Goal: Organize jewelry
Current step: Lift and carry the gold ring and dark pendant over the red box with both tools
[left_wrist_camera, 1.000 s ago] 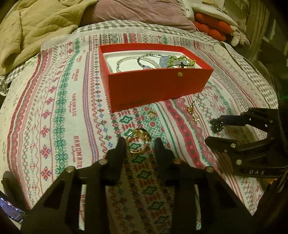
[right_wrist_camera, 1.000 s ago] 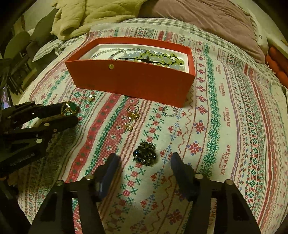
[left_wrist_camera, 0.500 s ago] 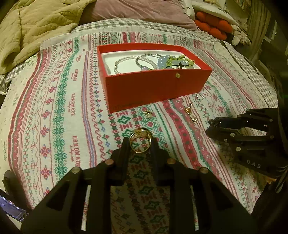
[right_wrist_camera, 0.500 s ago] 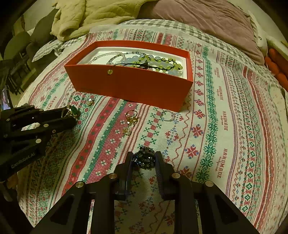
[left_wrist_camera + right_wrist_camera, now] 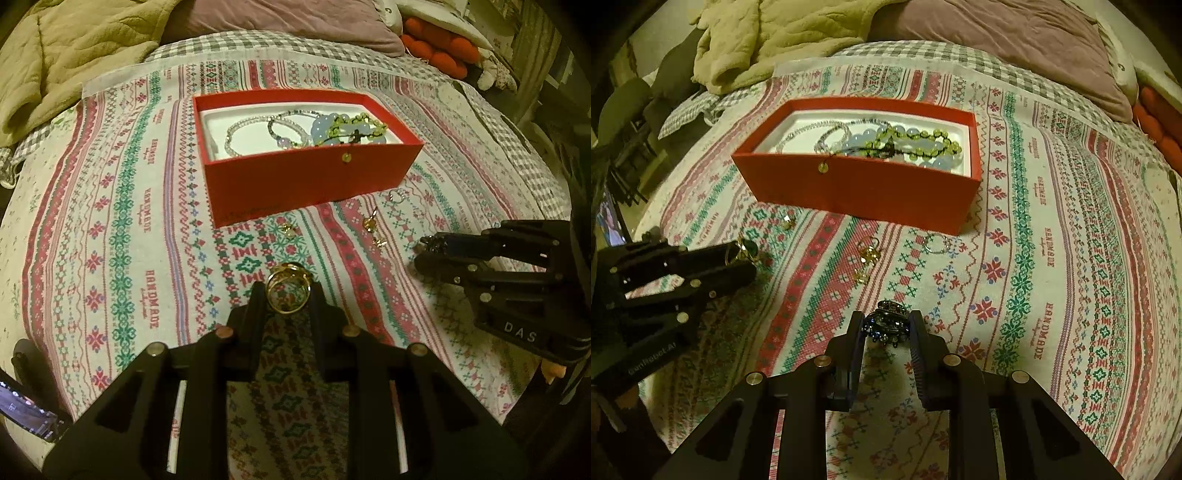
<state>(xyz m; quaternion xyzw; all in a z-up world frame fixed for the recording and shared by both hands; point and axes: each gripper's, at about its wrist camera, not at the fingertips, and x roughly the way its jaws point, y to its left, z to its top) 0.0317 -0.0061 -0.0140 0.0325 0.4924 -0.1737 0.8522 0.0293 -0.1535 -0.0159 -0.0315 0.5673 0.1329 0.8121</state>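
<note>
Red box (image 5: 306, 192) — gold ring (image 5: 288, 293), striped cloth (image 5: 122, 236)

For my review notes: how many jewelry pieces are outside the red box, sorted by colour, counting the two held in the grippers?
Gold: 4 (gold ring in the left gripper, stud, two earrings)
Silver: 1 (silver ring)
Dark: 1 (dark clip in the right gripper)
Total: 6

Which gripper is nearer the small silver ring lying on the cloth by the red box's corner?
Right. The right gripper, shut on a dark beaded brooch, sits just short of the small silver ring. The left gripper, holding a gold ring, is farther off, across the gold earrings.
</note>
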